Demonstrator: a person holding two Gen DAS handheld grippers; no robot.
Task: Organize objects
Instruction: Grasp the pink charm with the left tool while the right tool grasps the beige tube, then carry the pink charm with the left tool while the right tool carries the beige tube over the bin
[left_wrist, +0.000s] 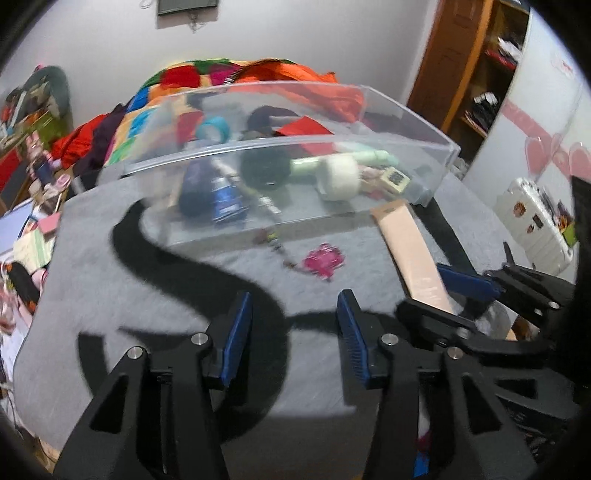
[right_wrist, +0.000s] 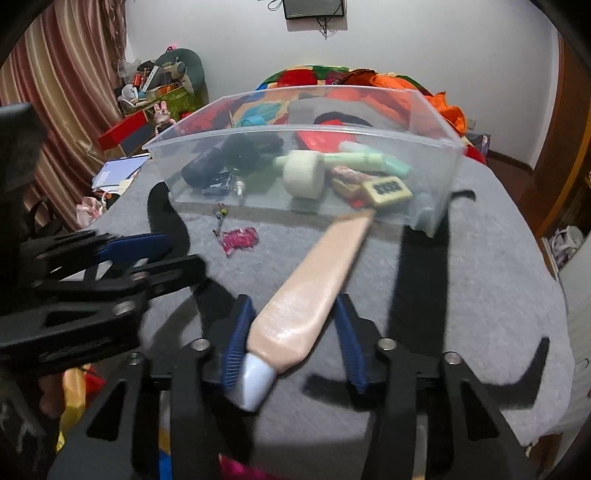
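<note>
On the left, the left gripper (left_wrist: 293, 332) hovers over the grey blanket (left_wrist: 110, 280) with its blue-padded jaws spread wide and nothing between them. Just ahead of it, a small pink wrapper (left_wrist: 323, 260) lies on the blanket beside a little keychain (left_wrist: 275, 242), both near the front wall of the clear plastic bin (left_wrist: 280, 151). The bin sits toward the far side of the blanket and already holds a jumble: a dark bottle (right_wrist: 203, 168), a black round thing (right_wrist: 242, 149), a cream roll of tape (right_wrist: 304, 175), a pale green tube (right_wrist: 354, 157) and a small yellowish timer (right_wrist: 388, 190). Further right, the right gripper (right_wrist: 291, 343) has its jaws around the cap end of a long peach-coloured tube (right_wrist: 314, 291), whose pale blue cap (right_wrist: 256, 384) points back at the gripper. The tube's flat far end reaches almost to the bin's front wall. Whether the pads actually pinch the tube, I cannot tell.
</note>
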